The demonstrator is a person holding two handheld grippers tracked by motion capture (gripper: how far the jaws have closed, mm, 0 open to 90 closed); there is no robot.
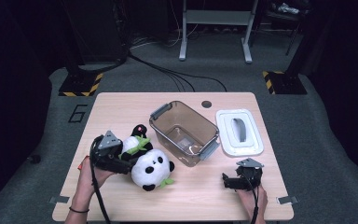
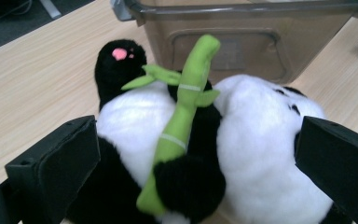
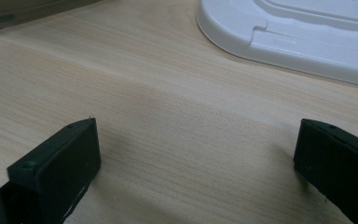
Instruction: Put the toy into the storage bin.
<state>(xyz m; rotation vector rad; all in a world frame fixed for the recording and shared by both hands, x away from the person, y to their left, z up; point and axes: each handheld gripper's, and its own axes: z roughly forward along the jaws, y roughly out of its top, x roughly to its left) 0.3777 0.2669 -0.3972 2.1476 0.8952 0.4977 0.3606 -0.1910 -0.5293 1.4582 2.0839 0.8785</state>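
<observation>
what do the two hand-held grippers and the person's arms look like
Each hand-held gripper, left and right, is black, with two blocky flat-faced jaws, a grey three-cornered plate on top and a trailing black cable. The forearms are bare; a thin dark band circles the left wrist.

Lab: hazard-taped stands (image 1: 80, 85), floor cables (image 1: 177, 77)

light: bright overhead on pale wooden table (image 1: 121, 107) | surroundings: dark | shadows: soft | focus: gripper views slightly soft
</observation>
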